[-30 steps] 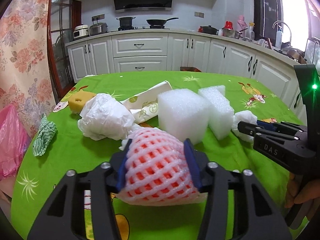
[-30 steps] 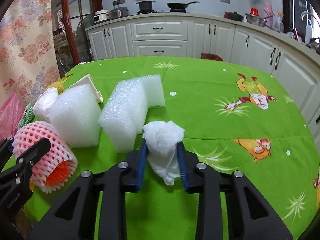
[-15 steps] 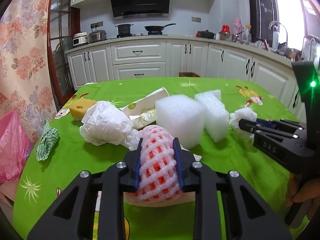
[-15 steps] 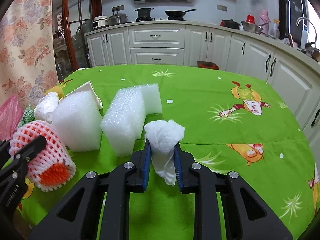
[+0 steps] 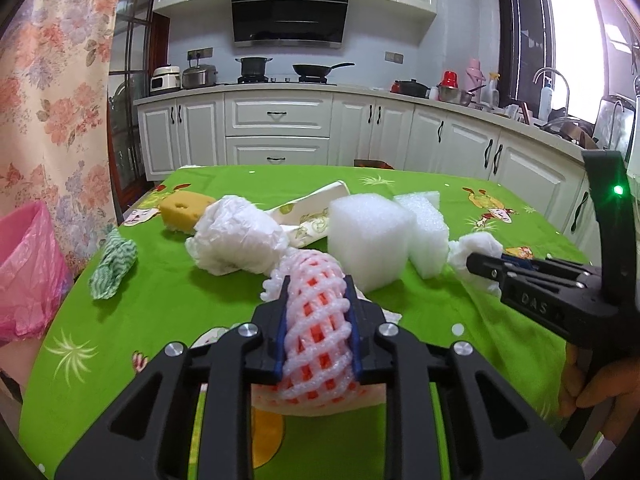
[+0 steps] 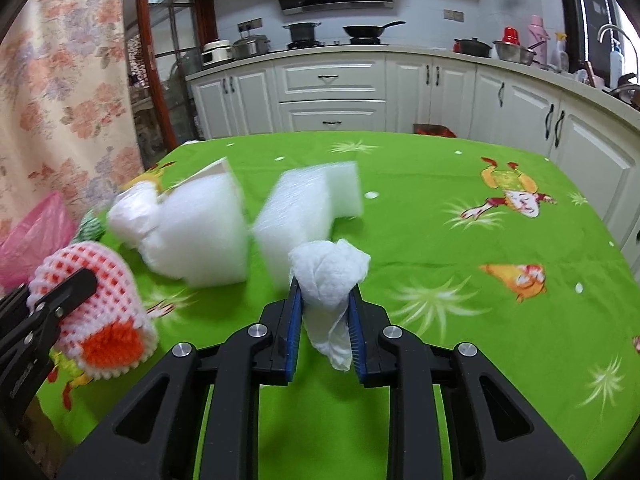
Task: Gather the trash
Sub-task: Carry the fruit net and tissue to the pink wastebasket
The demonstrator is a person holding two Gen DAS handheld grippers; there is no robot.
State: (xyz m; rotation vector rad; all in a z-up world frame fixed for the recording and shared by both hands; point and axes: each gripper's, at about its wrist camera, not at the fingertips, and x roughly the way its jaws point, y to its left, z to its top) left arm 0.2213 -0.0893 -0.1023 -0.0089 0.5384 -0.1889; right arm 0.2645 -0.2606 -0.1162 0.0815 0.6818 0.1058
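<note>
The right gripper (image 6: 325,312) is clamped on a white tissue wad (image 6: 329,270) above the green tablecloth (image 6: 460,216). Just beyond it stand two white foam blocks (image 6: 204,232) (image 6: 304,210). At the left edge the left gripper (image 6: 60,300) pinches a pink foam net (image 6: 100,300) with an orange core. A crumpled white bag (image 6: 130,214) lies behind it, and a pink bag (image 6: 34,232) shows past the table edge.

The left hand-held gripper (image 5: 317,326) is clamped on a pink foam net (image 5: 316,320) — the right hand-held gripper (image 6: 325,322) pinches a crumpled tissue (image 6: 328,268), both angled downward.
</note>
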